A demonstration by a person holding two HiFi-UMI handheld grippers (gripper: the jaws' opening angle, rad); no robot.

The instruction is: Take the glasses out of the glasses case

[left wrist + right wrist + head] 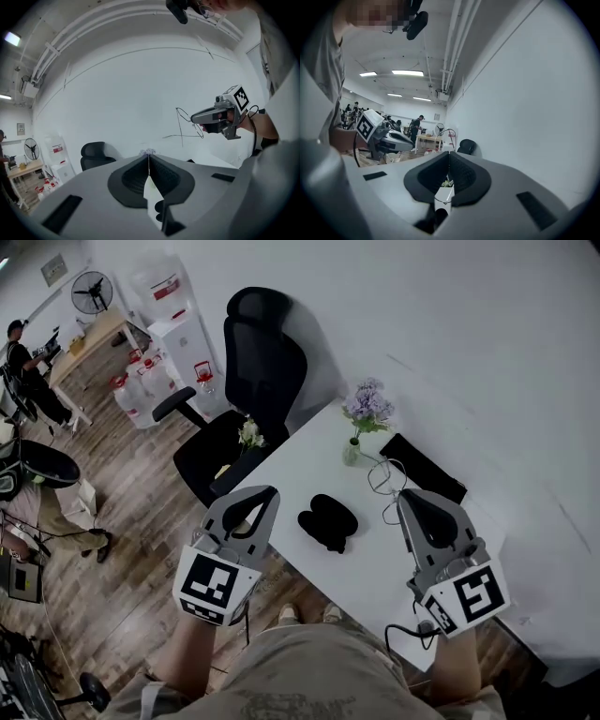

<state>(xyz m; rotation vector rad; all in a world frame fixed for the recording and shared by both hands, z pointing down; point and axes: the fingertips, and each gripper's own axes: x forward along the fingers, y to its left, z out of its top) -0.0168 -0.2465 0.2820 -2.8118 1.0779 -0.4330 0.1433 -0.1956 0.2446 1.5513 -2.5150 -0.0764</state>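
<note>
— So, where do we stand with our two tongs?

— Nearest us, our left gripper [262, 495] has its jaws pressed together on nothing. It hangs by the table's left edge, partly over the floor. Our right gripper [405, 495] is pinched closed on the glasses [382, 480], a thin wire frame dangling from its tips in the air above the table [309, 465].

— Then the main job looks done?

— We judge so. The glasses case [328, 521] lies on the table between our two grippers, touching neither. It is a dark clamshell that seems to lie open and empty, though we can't see inside for certain. What may be left is setting the glasses down somewhere safe.

— And room for that?

— The near edge runs just in front of us and the left edge drops to the wooden floor, so we'd keep inboard. Bare white tabletop lies around the case. Further on, a small vase of flowers [361, 427] stands near the far corner, and a flat dark item [424, 468] lies to its right, close to the glasses. Beyond those, a black office chair [258, 362] sits by the table's far-left side, and the white wall [469, 334] closes off the right.
</note>
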